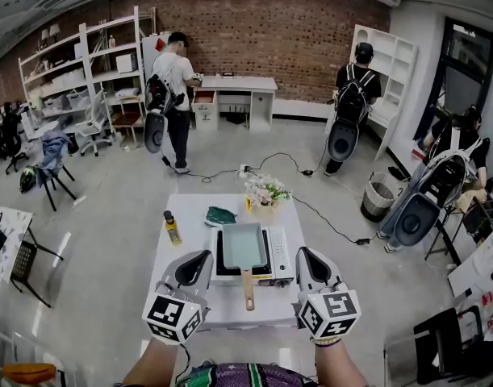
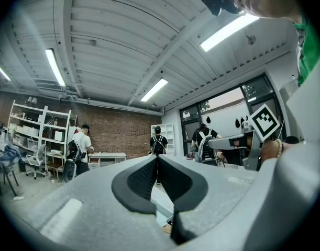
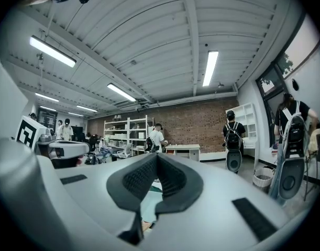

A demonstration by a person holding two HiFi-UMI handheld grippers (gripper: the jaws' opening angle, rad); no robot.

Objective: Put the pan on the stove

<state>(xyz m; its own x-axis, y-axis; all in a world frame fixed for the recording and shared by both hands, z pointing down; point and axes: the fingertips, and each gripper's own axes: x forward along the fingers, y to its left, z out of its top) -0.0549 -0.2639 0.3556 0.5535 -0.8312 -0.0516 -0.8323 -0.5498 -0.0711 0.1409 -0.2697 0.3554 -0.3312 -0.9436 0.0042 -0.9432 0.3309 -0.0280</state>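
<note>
Pan (image 1: 243, 245) on stove (image 1: 280, 252); L tongs (image 1: 204, 258) & R tongs (image 1: 303, 256) clenched, empty.

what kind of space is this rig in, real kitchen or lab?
Likely a lab or workshop, not a kitchen: bare brick wall, open shelving, cables across the concrete floor. The portable stove with the pan on it just sits on a small white table mid-room.

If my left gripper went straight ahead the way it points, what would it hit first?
Likely nothing near: the left gripper seems level above the white tabletop stove, so it would pass over; height is hard to judge.
</note>
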